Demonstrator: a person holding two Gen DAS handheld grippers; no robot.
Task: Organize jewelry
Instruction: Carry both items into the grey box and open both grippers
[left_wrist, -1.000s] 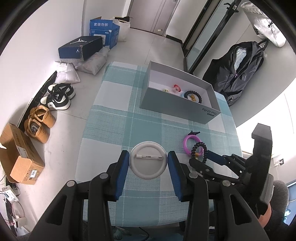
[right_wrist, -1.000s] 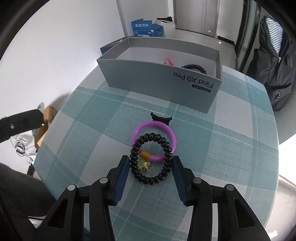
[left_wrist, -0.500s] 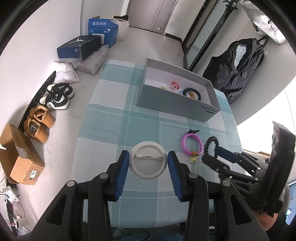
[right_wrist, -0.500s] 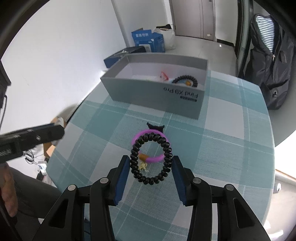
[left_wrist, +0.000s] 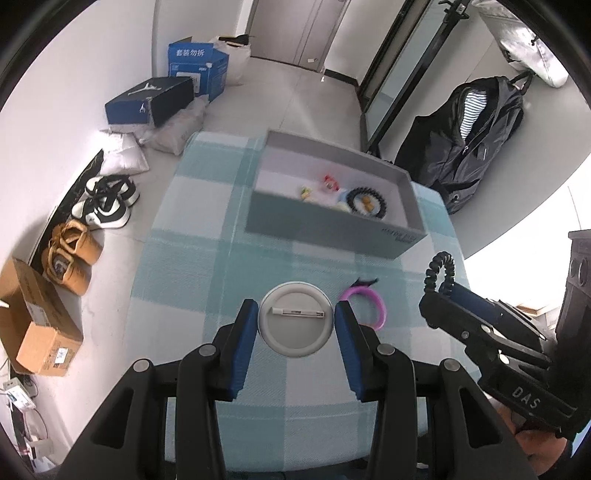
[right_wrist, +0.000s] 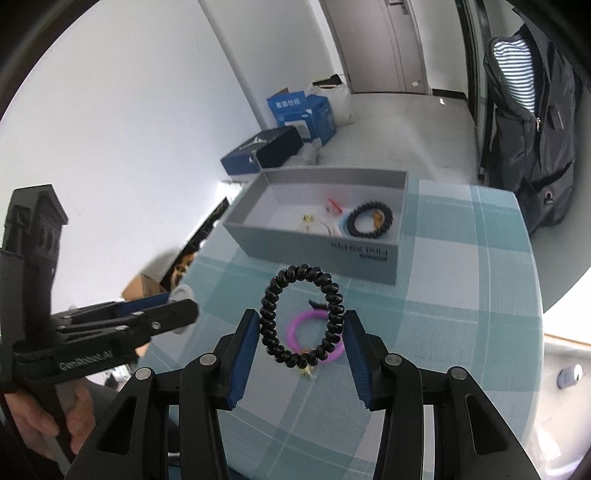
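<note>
Teal-and-white checked cloth covers the worktop (left_wrist: 192, 258); grey open cardboard box (right_wrist: 317, 245) at its far side, already holding a few trinkets. Right hand-held gripper (right_wrist: 301, 332) clamps a black spiral coil bracelet (right_wrist: 301, 317) by its sides, lifted clear of the cloth. Pink plastic ring (right_wrist: 295, 328) lies below on the cloth. Left hand-held gripper (left_wrist: 295, 323) pinches a round white pin badge (left_wrist: 294, 318). Best course, likely: carry the coil level over the near wall, lower inside, then release.
</note>
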